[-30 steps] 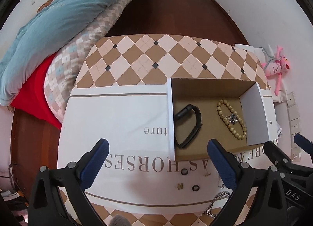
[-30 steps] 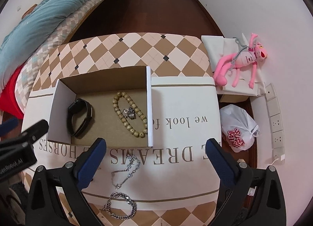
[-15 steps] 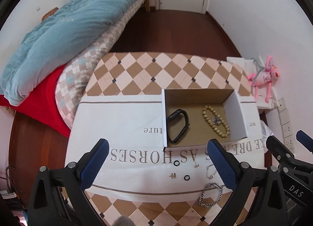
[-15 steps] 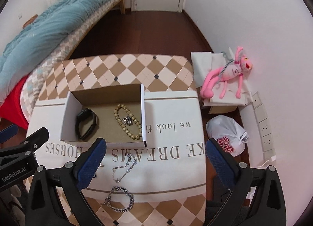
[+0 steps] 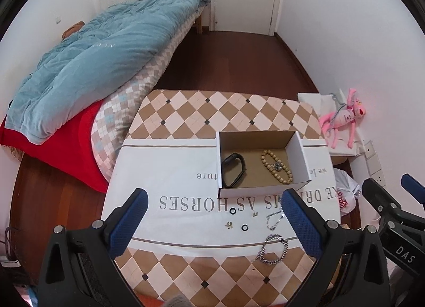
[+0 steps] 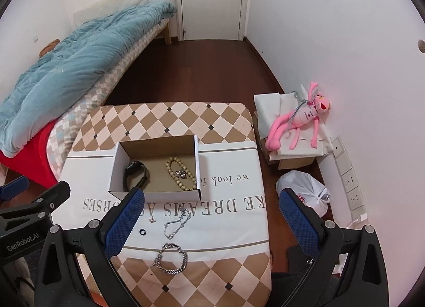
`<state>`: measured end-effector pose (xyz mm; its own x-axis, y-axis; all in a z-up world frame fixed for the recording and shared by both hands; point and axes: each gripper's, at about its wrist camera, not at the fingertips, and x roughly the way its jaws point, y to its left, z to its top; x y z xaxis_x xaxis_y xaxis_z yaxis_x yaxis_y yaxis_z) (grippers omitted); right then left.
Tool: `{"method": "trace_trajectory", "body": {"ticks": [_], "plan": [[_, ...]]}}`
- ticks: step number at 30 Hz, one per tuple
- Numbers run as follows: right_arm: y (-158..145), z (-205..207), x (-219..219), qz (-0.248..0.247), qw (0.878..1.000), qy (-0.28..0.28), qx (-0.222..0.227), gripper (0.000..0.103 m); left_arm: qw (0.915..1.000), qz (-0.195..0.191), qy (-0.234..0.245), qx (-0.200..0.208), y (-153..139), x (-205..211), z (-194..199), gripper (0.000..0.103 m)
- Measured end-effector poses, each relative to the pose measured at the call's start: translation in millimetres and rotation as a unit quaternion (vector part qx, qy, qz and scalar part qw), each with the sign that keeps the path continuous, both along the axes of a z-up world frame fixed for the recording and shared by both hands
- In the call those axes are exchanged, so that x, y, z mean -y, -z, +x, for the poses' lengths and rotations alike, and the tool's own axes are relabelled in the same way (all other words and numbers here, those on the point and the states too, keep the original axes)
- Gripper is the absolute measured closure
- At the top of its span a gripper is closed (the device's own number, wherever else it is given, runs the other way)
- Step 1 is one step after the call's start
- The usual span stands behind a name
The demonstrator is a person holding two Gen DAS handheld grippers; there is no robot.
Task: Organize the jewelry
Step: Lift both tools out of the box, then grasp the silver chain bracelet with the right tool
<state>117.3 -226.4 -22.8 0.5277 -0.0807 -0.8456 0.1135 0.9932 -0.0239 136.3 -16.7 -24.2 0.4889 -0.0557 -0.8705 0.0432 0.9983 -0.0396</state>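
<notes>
Checkered table [image 5: 186, 110] under a lettered cloth holds, left to right, two black rings [image 5: 233, 211], a thin chain [image 6: 178, 223] and a chunky bracelet [image 6: 172, 258] outside the box [image 6: 156, 195], while both the left gripper [image 5: 215, 230] and right gripper [image 6: 212, 223] hover with jaws spread, so I judge the limp chain could slip from a pinch.

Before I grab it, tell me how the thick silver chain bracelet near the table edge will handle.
The chain bracelet looks made of loose links, so probably floppy, draping from the tool. Its metal links suggest some weight. It lies flat, unlikely to roll.
</notes>
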Motion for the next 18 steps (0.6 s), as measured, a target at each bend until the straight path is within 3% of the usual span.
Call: {"method": "trace_trajectory", "body": {"ticks": [4, 8, 14, 16, 18], "plan": [[-6.1, -9.6, 0.7, 0.019, 1.0, 0.001, -0.001, 0.001, 0.9997, 0.016, -0.018, -0.003, -3.0, -2.9, -4.4, 0.0], [12.4, -17.3, 1.7, 0.035, 0.999, 0.002, -0.033, 0.001, 0.9979, 0.053, -0.039, -0.002, 13.7, -11.3, -12.2, 0.0], [93.0, -31.8, 0.7, 0.077, 0.99, 0.009, -0.119, 0.001, 0.992, 0.094, -0.056, -0.063, 80.7, -29.6, -25.3, 0.0], [128.2, -35.7, 1.3, 0.095, 0.984, 0.017, -0.151, 0.007, 0.9893, 0.102, -0.058, -0.087, 103.2, -33.1, -29.2, 0.0], [151.9, -38.3, 1.1, 0.105, 0.979, 0.023, -0.17, 0.02, 0.9867, 0.109, -0.056, -0.107, 123.3, -35.1, -33.0, 0.0]]}}
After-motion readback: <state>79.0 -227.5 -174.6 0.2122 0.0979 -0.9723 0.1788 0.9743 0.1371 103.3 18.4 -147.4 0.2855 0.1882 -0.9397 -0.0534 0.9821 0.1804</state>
